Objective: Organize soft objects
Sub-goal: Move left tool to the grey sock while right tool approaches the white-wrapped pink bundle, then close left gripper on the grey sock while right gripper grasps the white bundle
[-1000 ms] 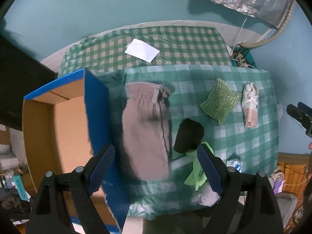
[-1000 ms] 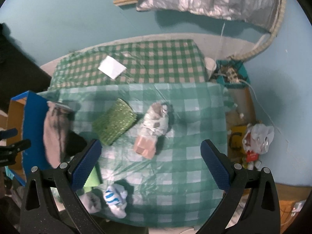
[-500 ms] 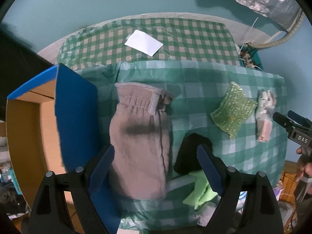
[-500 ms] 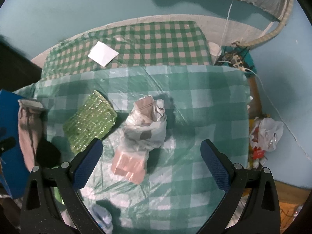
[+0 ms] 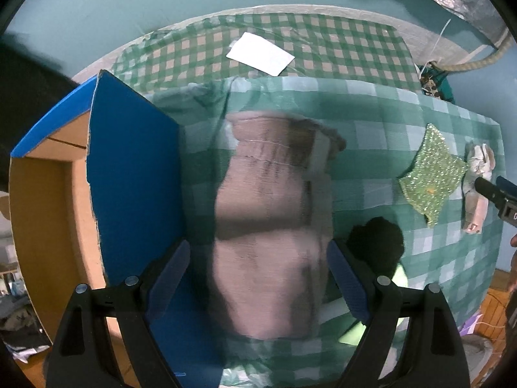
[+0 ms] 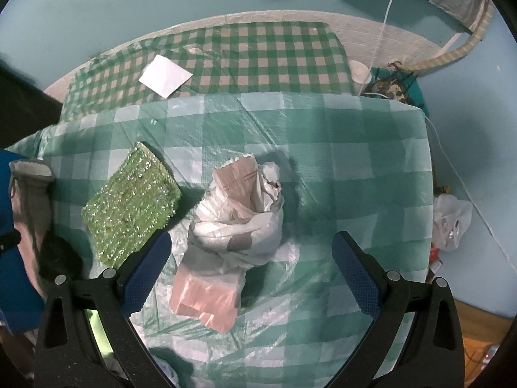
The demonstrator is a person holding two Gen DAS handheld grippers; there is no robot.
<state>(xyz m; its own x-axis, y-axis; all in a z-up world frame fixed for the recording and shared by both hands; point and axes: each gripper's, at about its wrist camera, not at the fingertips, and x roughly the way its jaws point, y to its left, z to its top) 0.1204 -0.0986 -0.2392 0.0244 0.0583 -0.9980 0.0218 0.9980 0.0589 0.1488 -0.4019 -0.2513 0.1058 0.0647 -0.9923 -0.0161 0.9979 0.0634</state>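
left gripper (image 5: 258, 278) spread wide, hovering over a grey-brown mitt (image 5: 271, 226) that lies lengthwise on the green checked cloth (image 5: 371, 103), cuff end away from the camera; nothing between the fingers but the mitt below, contact not clear. just left of the mitt, a blue-sided box (image 5: 129, 174), brown inside, open. right of the mitt, a black wad (image 5: 376, 245) with a lime green cloth (image 5: 400, 274) touching its near edge. farther right, a glittery green sponge (image 5: 433, 174), and beside that a white-wrapped bundle (image 5: 478, 187) near the cloth's edge. white paper (image 5: 260, 53) well back on the smaller-checked cloth.

right gripper (image 6: 250, 271) also spread wide, empty, poised above the bundle (image 6: 232, 226), a pinkish packet partly wrapped in crumpled white plastic, lying between the fingers in view. sponge (image 6: 131, 203) just left of the bundle, tilted, near the left finger. mitt (image 6: 30, 194) and box edge (image 6: 13, 278) at far left. white paper (image 6: 164, 76) far back.
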